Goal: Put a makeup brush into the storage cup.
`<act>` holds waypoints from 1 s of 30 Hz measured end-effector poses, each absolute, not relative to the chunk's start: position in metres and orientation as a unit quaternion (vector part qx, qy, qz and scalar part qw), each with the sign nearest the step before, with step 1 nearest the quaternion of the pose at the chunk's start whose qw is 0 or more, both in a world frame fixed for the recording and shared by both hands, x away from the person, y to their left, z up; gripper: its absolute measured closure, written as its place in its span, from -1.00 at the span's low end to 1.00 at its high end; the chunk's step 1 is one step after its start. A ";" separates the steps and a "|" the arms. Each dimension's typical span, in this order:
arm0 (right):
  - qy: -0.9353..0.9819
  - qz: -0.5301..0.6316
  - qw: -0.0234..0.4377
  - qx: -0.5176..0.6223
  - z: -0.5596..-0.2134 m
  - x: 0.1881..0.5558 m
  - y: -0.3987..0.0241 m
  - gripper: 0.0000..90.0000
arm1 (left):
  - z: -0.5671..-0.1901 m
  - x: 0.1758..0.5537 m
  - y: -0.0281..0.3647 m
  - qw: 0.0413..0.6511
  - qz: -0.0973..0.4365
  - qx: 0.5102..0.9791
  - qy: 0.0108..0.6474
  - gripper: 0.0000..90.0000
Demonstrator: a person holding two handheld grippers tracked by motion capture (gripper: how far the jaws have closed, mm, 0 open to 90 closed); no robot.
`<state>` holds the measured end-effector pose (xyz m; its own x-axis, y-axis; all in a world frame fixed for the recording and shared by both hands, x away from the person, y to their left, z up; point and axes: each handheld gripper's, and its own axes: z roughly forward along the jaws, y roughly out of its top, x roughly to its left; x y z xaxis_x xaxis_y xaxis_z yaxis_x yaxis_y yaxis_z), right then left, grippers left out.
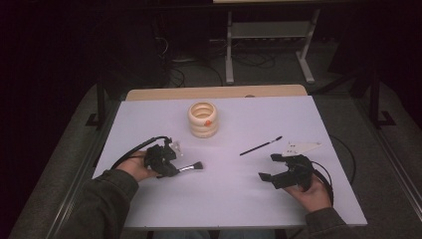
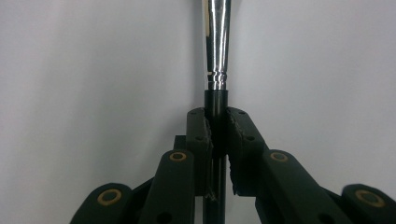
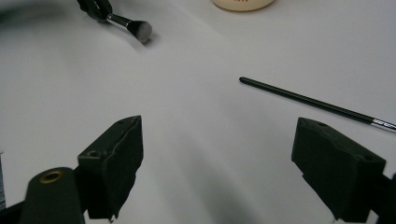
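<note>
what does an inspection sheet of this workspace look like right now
surface: white table, bare between items
job's things: brush held by its handle; holder upright at the back
clutter: thin brush lying loose near the right gripper
grippers: left gripper jaws shut on the brush; right gripper jaws open, nothing between them
cables: one cable trails from the left gripper
surroundings: dark floor, stand behind the table
</note>
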<state>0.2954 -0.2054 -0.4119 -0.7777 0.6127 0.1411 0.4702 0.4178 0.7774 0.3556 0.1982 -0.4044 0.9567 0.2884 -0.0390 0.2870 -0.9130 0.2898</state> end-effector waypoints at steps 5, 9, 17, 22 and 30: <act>0.833 0.445 0.070 0.322 -0.407 0.297 -0.203 -0.65 | -0.393 0.349 0.199 0.182 0.004 0.971 0.157 0.78; 0.834 0.449 0.060 0.315 -0.398 0.298 -0.201 -0.65 | -0.386 0.342 0.201 0.212 0.006 0.963 0.163 0.78; 0.833 0.464 0.043 0.298 -0.369 0.307 -0.190 -0.65 | -0.364 0.327 0.203 0.289 0.014 0.941 0.176 0.78; 0.830 0.477 0.024 0.287 -0.361 0.310 -0.178 -0.65 | -0.356 0.320 0.201 0.336 0.023 0.924 0.181 0.78; 0.835 0.487 0.011 0.255 -0.353 0.312 -0.148 -0.65 | -0.362 0.308 0.194 0.397 0.026 0.898 0.188 0.78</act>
<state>0.3117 -0.1480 -0.3525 -0.8702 0.4357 0.2299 0.4146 0.3954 0.8196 0.3085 0.1936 -0.3620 0.9278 0.3585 -0.1035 0.3177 -0.6136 0.7229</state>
